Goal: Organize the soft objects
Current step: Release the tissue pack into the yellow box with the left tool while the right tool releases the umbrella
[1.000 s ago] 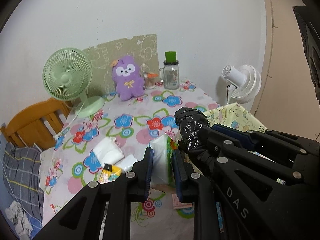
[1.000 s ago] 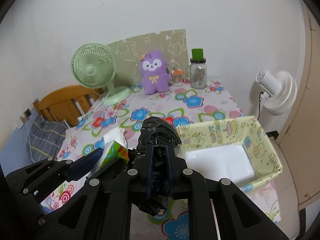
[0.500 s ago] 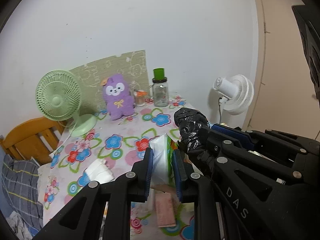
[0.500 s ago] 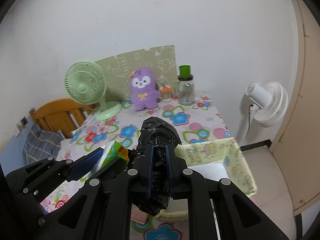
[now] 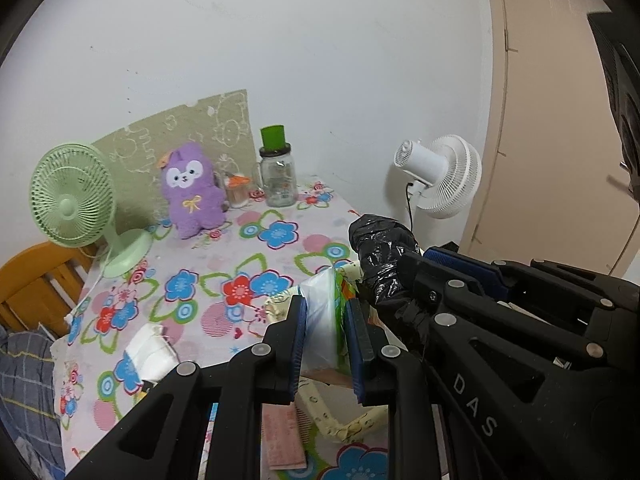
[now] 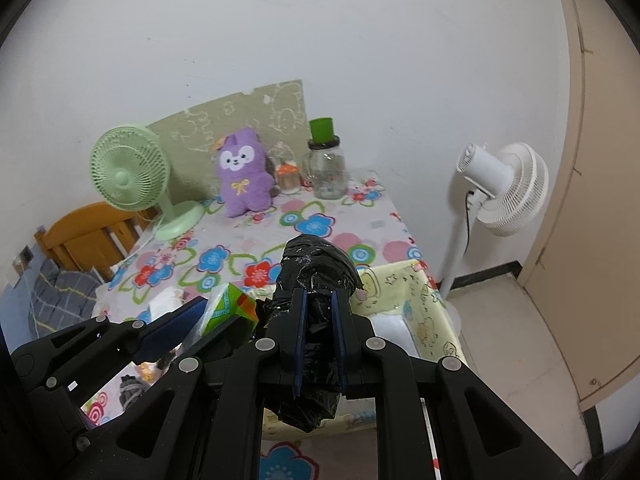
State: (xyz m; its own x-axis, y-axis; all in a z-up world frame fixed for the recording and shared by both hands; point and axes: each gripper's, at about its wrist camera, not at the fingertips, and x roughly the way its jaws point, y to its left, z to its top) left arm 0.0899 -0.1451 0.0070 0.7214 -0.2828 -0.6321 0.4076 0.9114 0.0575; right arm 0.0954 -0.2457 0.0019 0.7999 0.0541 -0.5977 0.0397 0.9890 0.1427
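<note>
My left gripper (image 5: 325, 312) is shut on a soft tissue pack (image 5: 322, 332), white plastic with a green and orange end (image 6: 228, 308). Just to its right, my right gripper (image 6: 319, 300) is shut on a crumpled black plastic bundle (image 6: 316, 264), which sticks out past the fingertips (image 5: 380, 248). Both are held in the air above the near end of the floral table (image 5: 224, 256). A yellow patterned box (image 6: 416, 304) with a white lining lies below and to the right of them. A purple plush toy (image 5: 192, 190) sits at the far end.
A folded white cloth (image 5: 150, 354) lies on the table's near left. A green desk fan (image 5: 72, 196), a glass jar with a green lid (image 5: 278, 176) and a small orange-lidded jar stand at the back. A white standing fan (image 6: 500, 188) is to the right, a wooden chair (image 5: 36, 276) to the left.
Both grippers have drawn back from the table's middle together, still holding their loads. The table's far end looks farther off, and the yellow box now lies right under them.
</note>
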